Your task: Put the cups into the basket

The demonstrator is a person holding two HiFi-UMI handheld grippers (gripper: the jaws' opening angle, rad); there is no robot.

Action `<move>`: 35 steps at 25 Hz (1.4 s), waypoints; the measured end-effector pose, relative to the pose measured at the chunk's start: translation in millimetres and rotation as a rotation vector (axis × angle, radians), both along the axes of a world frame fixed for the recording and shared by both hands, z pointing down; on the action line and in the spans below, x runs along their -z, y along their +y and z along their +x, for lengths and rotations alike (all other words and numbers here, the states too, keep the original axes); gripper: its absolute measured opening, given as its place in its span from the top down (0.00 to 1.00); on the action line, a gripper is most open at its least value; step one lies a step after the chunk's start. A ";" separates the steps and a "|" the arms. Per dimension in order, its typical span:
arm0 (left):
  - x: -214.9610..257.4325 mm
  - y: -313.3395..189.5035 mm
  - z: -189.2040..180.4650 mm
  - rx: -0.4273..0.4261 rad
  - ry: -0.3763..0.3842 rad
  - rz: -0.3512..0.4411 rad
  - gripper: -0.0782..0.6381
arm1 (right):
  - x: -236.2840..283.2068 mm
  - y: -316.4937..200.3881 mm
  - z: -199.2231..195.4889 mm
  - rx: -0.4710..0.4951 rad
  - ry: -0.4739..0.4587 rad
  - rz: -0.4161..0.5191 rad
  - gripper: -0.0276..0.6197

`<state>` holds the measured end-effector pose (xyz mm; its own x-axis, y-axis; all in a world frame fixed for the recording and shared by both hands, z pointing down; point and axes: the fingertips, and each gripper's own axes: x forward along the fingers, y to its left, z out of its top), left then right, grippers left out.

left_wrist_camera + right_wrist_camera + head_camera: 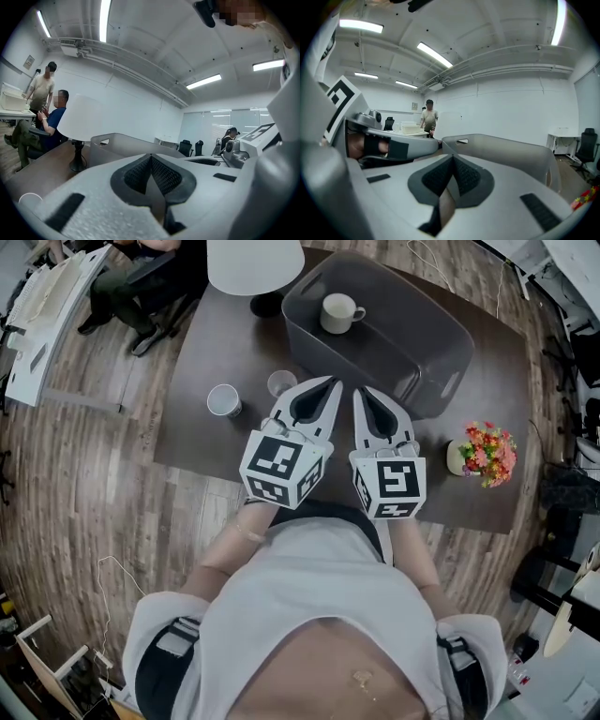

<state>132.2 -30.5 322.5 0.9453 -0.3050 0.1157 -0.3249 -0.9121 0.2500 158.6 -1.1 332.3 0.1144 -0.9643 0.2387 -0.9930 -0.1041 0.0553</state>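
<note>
**A:** What is sitting where?

**B:** The dark surface (202, 442) is carrying everything. The grey basket (441, 338) is sitting toward its far right corner. The white lamp (255, 263) is standing at the far edge beside it, and a pot of flowers (487, 454) is sitting near the right edge.

**A:** And the grippers?

**B:** The left gripper (331, 384) and the right gripper (359, 393) are hovering side by side over the near edge, pointing toward the basket. Both pairs of fingers (133, 174) are clenched together, with nothing between them.

**A:** The cups?

**B:** A white mug (337, 313) is already sitting inside the basket. A white cup (223, 401) is standing toward the left edge. A clear glass cup (280, 382) is standing just beside the left gripper's tip.

**A:** Which step, then?

**B:** I'm judging it as between cups: one in, two waiting. The next move is calling for one gripper's fingers opening, straddling the glass cup's wall, clenching, then lifting it over the basket's rim.
</note>
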 end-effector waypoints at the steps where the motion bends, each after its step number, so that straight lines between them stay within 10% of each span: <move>1: -0.6 -0.6 -0.7 0.002 0.000 -0.002 0.88 | 0.5 -0.5 0.5 -0.001 -0.001 0.003 0.94; 11: -5.3 -17.3 -23.9 0.079 -0.009 -0.016 0.88 | 1.5 -19.1 -18.2 0.093 -0.004 0.007 0.94; 35: -40.2 -62.1 -192.3 0.565 -0.058 -0.104 0.88 | -42.4 -85.6 -172.0 0.562 -0.006 -0.138 0.94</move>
